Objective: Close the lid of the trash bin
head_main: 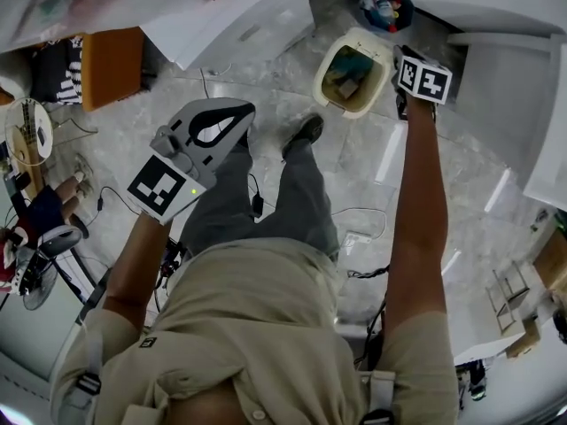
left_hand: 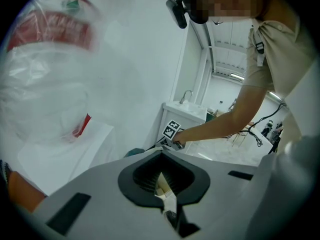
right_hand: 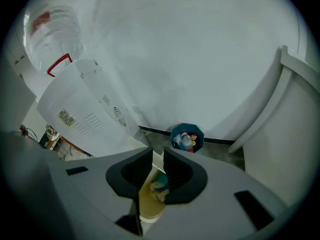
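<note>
We count two grippers. The left gripper (left_hand: 161, 178) hangs over the floor with its jaws together at the tips and nothing between them. It is well apart from the bins. The right gripper (right_hand: 158, 167) has its jaws a narrow slit apart and grips nothing that we can make out.

There are two bins. The cream trash bin (head_main: 322, 78) stands open on the floor directly below the right gripper, just to its inner side, and the rubbish inside shows through that slit. We cannot tell which pale edge is its lid, nor whether the gripper touches it. The small blue bin (right_hand: 173, 135) sits beyond the right gripper's tips, by the wall. One dark shoe (head_main: 306, 133) lies between the two grippers.
</note>
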